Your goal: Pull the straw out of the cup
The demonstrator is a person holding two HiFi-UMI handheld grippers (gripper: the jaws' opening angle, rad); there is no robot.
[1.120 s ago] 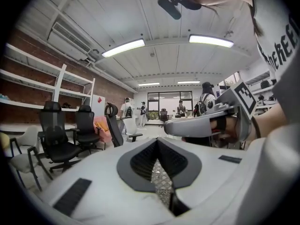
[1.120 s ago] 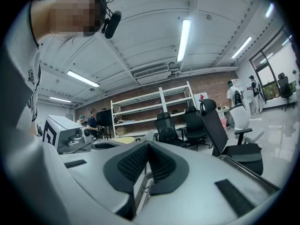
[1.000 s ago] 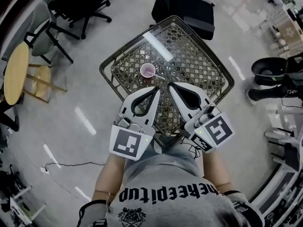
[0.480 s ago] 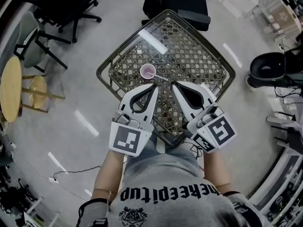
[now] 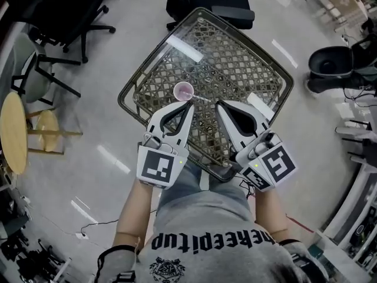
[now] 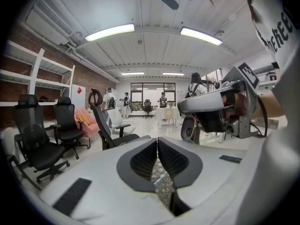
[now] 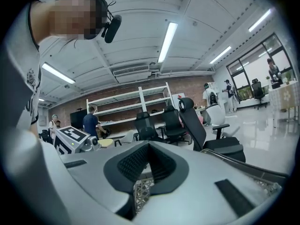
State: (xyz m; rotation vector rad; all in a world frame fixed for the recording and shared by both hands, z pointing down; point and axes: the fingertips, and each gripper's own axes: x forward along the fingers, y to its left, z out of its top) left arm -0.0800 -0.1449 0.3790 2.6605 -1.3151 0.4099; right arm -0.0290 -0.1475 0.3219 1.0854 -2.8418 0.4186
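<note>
Leaning from the pink cup on the lattice counter, the straw lies just ahead of both tips. Left tongs have just been parting, nothing between them; right tongs are closed, empty.

I see a lattice-topped table at centre. A black office chair stands beyond it, a yellow table left.

Head view overhead, tongs views level, table shared
</note>
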